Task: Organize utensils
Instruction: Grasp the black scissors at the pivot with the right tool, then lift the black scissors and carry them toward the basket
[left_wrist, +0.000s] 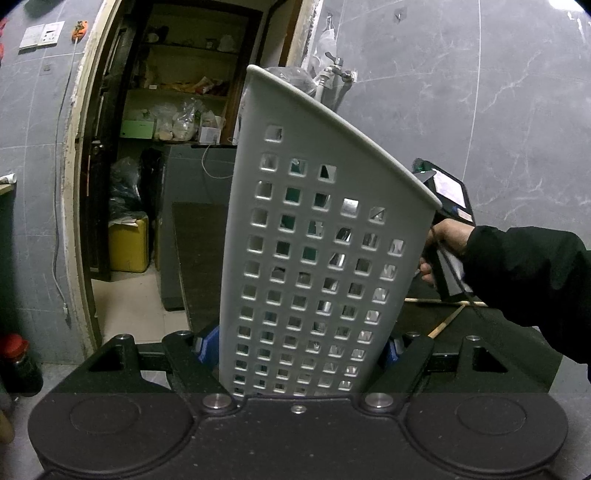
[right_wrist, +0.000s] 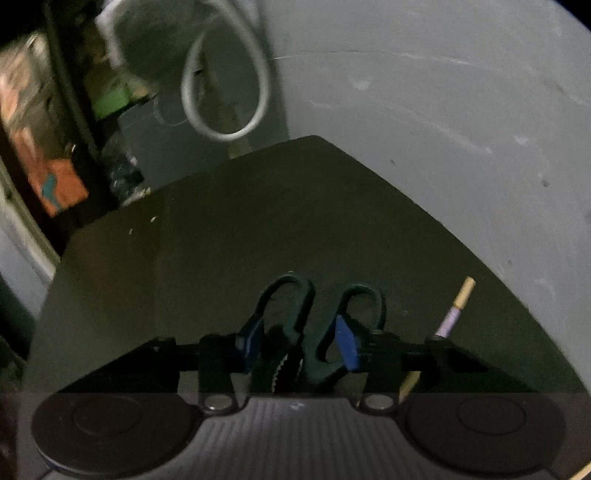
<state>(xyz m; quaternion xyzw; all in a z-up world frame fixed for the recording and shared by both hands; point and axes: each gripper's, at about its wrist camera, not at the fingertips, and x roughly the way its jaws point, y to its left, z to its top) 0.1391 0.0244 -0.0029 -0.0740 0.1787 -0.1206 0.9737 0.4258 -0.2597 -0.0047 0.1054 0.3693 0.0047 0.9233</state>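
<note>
Left gripper (left_wrist: 297, 349) clamped on white caddy (left_wrist: 314, 258), pads on both sides, caddy upright ahead. Right gripper (right_wrist: 297, 345) partly open around dark scissors (right_wrist: 314, 332) on table (right_wrist: 258, 221); contact unclear. Chopstick (right_wrist: 456, 310) at 3 o'clock.

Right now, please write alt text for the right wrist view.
Blue-padded fingers of the right gripper straddle the handles of dark scissors lying on a dark table. A chopstick lies to the right.

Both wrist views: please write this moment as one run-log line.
left gripper: shut on white holder, tilted | right gripper: astride scissors on table, grip unclear
</note>
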